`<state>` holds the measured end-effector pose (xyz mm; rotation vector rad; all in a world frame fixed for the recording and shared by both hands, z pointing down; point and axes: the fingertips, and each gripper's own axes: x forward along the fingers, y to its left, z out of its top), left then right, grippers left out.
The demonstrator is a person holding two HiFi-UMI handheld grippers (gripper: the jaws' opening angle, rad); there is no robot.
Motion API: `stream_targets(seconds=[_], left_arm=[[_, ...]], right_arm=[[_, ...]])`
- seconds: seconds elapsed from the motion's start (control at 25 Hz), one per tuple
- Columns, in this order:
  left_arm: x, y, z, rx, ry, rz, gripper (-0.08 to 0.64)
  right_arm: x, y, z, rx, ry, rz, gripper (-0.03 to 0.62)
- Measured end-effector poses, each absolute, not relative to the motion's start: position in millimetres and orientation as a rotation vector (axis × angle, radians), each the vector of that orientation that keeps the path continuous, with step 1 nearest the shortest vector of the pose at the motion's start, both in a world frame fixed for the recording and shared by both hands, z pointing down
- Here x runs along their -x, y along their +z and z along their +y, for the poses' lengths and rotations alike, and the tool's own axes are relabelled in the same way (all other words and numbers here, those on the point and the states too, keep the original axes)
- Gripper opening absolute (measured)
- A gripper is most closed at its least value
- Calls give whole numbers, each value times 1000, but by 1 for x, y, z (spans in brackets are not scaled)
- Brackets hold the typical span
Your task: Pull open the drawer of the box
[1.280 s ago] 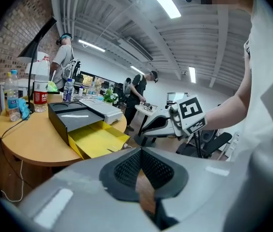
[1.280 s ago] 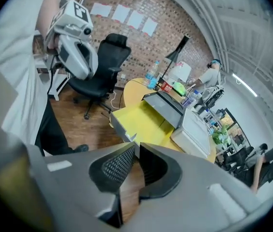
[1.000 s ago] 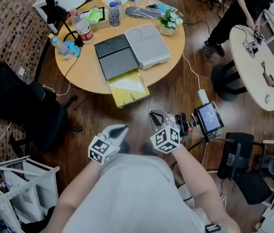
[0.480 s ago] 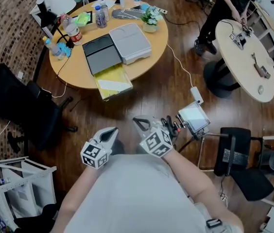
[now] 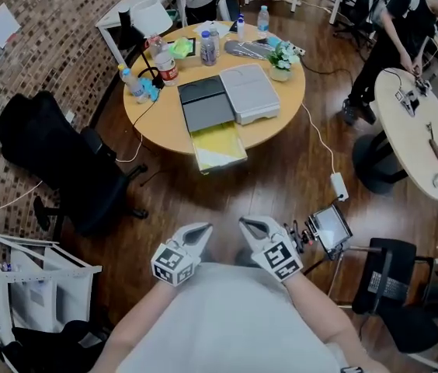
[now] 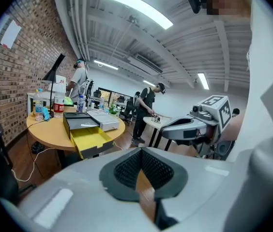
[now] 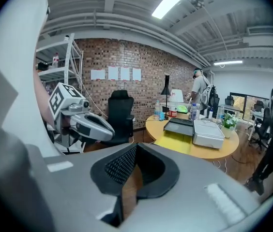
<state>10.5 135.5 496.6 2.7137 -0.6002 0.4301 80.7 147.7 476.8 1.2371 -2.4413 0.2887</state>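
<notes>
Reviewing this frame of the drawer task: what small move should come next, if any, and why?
Probably none on the drawer; I would just lower both grippers and stop. The yellow drawer already stands pulled out of the dark box, overhanging the round table at its edge. The left gripper and right gripper are far from the table, close to the person's body, jaws together and holding nothing.

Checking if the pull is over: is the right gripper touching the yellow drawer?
Apart. The head view shows the right gripper close to the person, with bare floor between it and the open yellow drawer.
</notes>
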Motion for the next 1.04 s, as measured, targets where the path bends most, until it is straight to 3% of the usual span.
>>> stream_targets(seconds=[0.52,1.04], left_arm=[[45,488,144,-2747,382,-550,6],[46,481,136,-2773,350,-485,6]], right_arm=[[-43,458,165,-1378,392,-2481,8],[-34,454,158,-1430,375,-2467,8]])
